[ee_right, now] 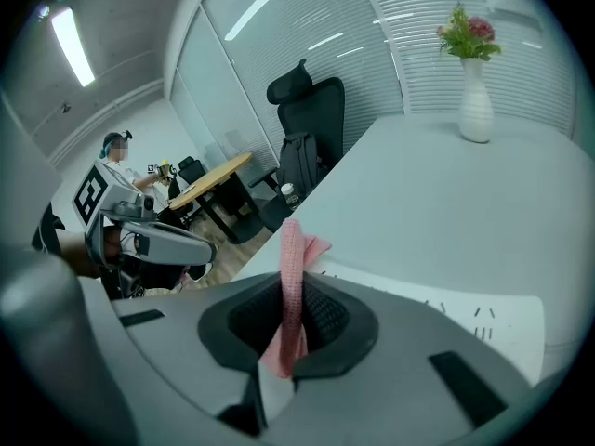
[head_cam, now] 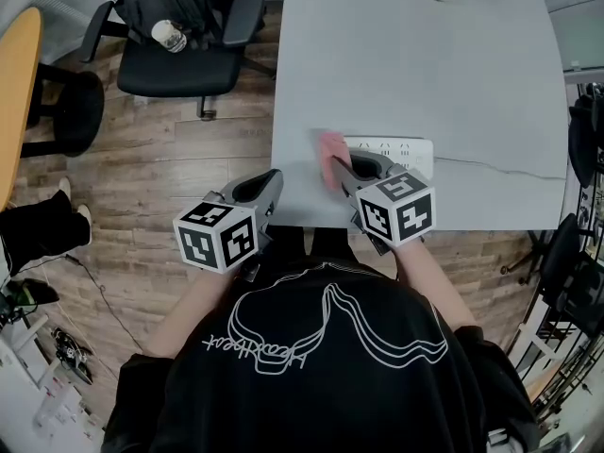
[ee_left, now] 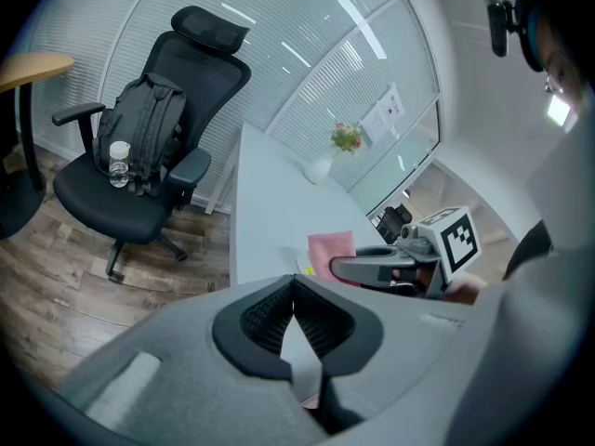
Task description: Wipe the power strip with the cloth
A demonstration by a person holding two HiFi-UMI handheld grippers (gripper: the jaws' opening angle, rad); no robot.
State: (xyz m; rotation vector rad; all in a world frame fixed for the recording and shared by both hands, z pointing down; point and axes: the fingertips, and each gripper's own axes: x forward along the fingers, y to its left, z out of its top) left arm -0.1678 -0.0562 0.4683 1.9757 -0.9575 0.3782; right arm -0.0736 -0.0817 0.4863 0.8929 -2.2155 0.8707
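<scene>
With the right gripper (head_cam: 344,165) pinched on the pink cloth (head_cam: 331,155) at the left end of the power strip (head_cam: 404,148), press lightly and sweep flat along its top. Leave the left gripper (head_cam: 265,186), jaws together and empty, by the table (head_cam: 425,55) corner.

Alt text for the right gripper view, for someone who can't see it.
The right tongs pinch a pink cloth by a white power strip on a white table. A vase of flowers stands at the far end, with a black office chair beyond the table's edge.
</scene>
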